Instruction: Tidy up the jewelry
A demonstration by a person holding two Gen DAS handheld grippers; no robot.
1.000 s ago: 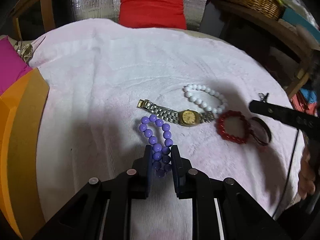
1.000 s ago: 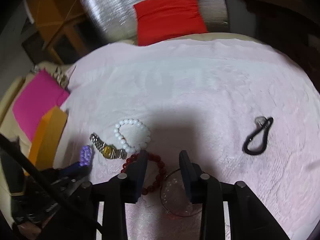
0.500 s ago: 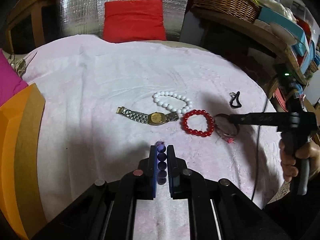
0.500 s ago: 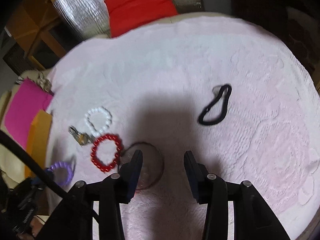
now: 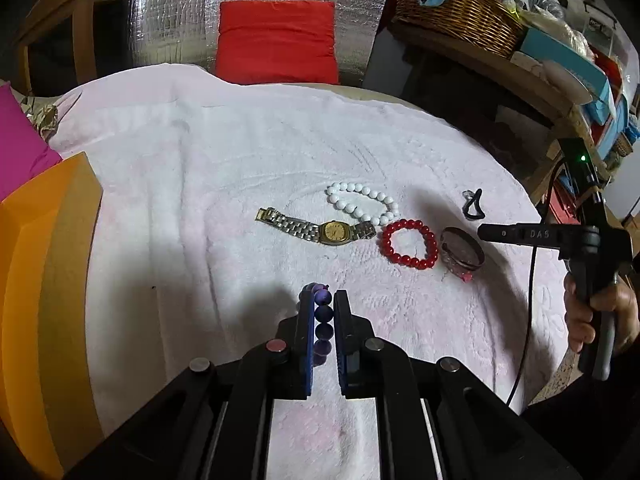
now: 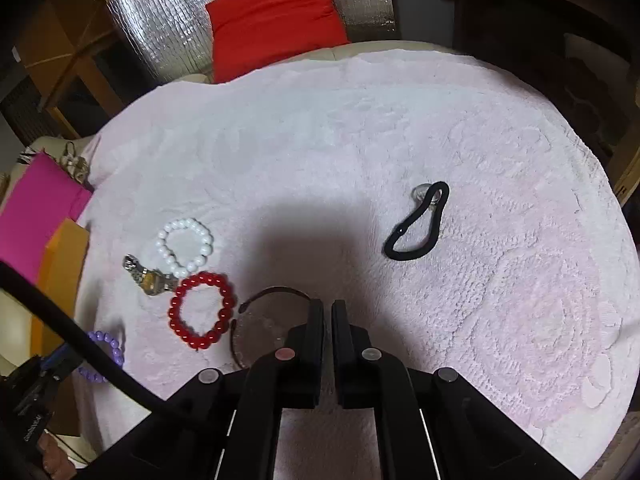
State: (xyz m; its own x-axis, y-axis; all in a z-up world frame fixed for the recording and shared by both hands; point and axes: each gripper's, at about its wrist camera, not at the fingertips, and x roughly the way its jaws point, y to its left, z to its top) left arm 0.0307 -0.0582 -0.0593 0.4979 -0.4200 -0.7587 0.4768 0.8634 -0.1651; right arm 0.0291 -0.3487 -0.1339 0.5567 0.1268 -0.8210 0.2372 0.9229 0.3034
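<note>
Left wrist: purple bead bracelet hangs edge-on, round glossy beads.

Dim, hard shadows (fisheye-warped), sharp focus

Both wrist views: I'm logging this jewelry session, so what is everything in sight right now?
Purple bracelet: 1, purple beads, clamped between the left gripper's fingers.
Watch: 1, gold face, metal band, mid towel.
White bracelet: 1, white, just beyond the watch.
Red bracelet: 1, red, right of the watch.
Glass dish: 1, clear, dark rim, right of the red bracelet.
Black loop: 1, black, apart on the right.
Towel: 1, pale pink, under everything.
Red cushion: 1, beyond the towel.
Basket: 1, wicker, back right.
Left gripper: shut on the purple bracelet.
Right gripper: jaws nearly together at the dish rim.
</note>
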